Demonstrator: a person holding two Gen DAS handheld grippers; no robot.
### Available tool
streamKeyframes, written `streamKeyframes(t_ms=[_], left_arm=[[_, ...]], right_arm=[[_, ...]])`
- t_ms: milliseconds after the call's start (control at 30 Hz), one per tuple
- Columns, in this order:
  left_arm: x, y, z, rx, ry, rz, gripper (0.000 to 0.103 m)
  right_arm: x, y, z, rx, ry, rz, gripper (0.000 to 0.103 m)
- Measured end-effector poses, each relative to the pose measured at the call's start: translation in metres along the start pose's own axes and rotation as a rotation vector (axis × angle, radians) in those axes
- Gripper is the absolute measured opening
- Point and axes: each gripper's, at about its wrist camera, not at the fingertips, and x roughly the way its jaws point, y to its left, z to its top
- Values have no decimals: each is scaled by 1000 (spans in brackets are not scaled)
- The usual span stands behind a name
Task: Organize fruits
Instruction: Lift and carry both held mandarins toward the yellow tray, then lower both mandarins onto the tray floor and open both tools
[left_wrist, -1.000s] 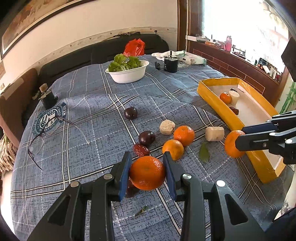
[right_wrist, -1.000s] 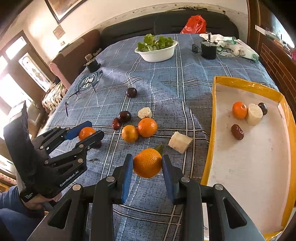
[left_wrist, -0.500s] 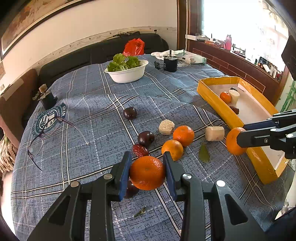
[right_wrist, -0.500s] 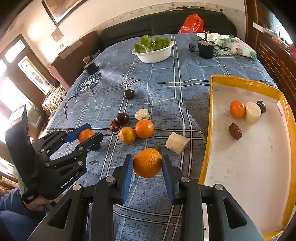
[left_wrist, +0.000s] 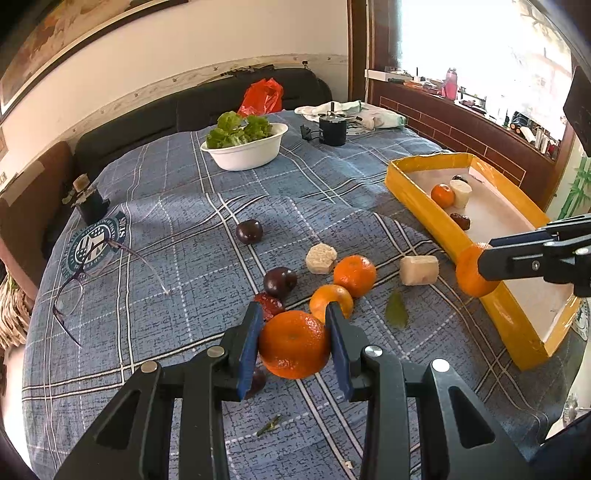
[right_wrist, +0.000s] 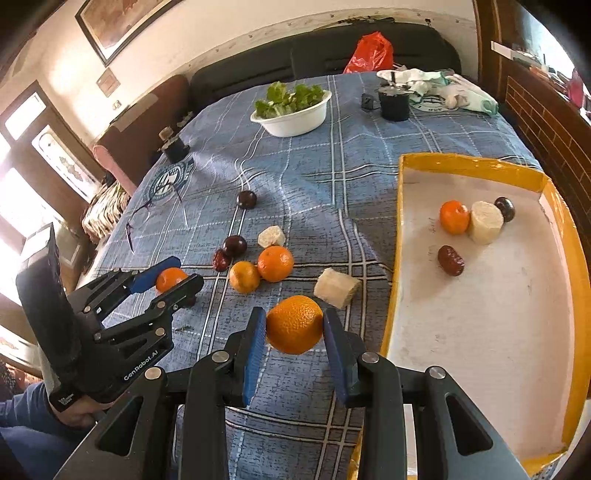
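Orange (left_wrist: 293, 343) pinched between left jaws; another (right_wrist: 294, 324) between right jaws

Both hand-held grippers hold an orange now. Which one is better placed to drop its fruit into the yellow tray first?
The right hand-held gripper. Its round orange hangs beside the yellow-rimmed tray, while the left hand-held gripper holds its orange over the plaid cloth, farther from the tray, with loose fruit between.

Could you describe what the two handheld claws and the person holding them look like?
Both the left claw and the right claw are matte black, angular linkages with silver rivets and flat blue pads on their fingers. Seen from the right wrist view, the left one has a thick black handle and white "GenRobot.AI" lettering. No cables show. The person wears a dark blue sleeve.
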Motion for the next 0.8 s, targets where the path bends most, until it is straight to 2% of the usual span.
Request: streamKeyframes(t_ms=[267,533,667,800], left_arm=[[1,-11,14,20,-18,-23,34],[1,-32,35,55,-40,-83,34],[3,-50,50,77,-45,-143,34],[8,-75,69,82,-30,-260,34]], right_arm=[[-11,-20,-2,59,-24,-13,35],[-21,-51,-6,151,-44,-34,35],[-26,-70,-9,203,-56,-63,35],[-31,-97,-11,282,-65,-72,35]])
